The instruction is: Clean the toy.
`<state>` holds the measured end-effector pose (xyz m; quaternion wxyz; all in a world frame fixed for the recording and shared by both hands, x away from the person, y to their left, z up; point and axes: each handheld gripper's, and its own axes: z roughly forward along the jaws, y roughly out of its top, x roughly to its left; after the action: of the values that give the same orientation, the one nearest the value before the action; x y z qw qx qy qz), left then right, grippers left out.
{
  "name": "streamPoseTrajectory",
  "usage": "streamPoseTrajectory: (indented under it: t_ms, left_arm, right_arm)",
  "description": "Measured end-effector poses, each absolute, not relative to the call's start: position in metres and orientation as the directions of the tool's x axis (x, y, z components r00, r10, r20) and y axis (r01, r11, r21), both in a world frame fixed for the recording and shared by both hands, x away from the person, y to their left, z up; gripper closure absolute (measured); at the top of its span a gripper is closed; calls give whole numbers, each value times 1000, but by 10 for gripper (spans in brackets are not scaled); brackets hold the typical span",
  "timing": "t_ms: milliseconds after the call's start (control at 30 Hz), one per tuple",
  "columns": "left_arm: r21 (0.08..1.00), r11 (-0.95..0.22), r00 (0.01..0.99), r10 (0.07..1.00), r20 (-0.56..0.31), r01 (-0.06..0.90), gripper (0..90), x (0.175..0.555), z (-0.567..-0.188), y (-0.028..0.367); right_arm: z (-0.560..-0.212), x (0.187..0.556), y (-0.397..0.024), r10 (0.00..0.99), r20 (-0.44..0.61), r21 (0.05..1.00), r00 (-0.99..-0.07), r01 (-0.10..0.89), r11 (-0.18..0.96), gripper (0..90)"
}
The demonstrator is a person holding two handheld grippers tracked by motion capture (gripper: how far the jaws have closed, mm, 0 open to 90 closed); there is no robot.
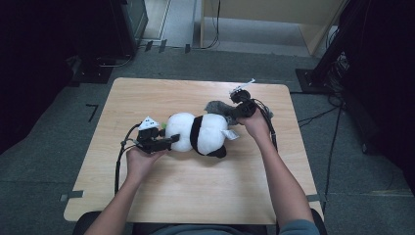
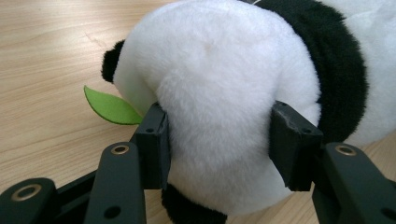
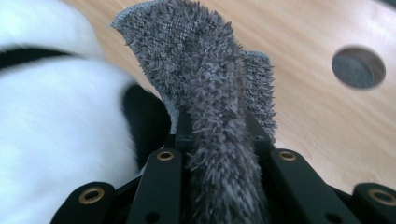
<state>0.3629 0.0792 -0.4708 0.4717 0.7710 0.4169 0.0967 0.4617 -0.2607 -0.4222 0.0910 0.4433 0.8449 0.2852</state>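
A: Plush, black and white. A panda lies on its side mid-table, long axis running left to right in the high view.

B: Left gripper?

A: Clamped on the panda's white end. In the left gripper view both pads press into the fur, which bulges between and past them. Jaws stand partly closed, held apart by the toy.

B: Anything by that end?

A: A green felt leaf sticks out beside the left jaw, just above the wood. A black ear shows past it.

B: And the right gripper?

A: At the panda's far right end, toward the back of the table. It is pinched tight on a grey shaggy cloth. In the right gripper view the cloth runs up between the jaws and fans out above them, one hemmed corner standing up.

B: Cloth touching the panda?

A: Probably. In the high view the cloth sits against the panda's upper right edge, but the view is small and dim there, so I can't be sure of contact.

B: Other details?

A: A white tag hangs off the panda's right side. A round hole in the tabletop shows past the cloth.
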Motion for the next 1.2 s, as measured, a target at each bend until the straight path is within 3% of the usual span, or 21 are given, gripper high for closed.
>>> streamPoseTrajectory:
  t_ms: [400,667,1200]
  left_arm:
    - [810,-206,634,734,-243,549,458,363,-471,79]
    - [810,-209,633,736,-239,548,459,362,-470,79]
    - [812,-216,634,740,-226,542,466,361,-468,78]
  right_arm:
    - [-389,457,-250,785,99,657,-612,633,410,750]
    - [-359,452,-199,722,78,693,-687,558,457,747]
    - [-374,438,-126,615,122,671,-779,521,528,744]
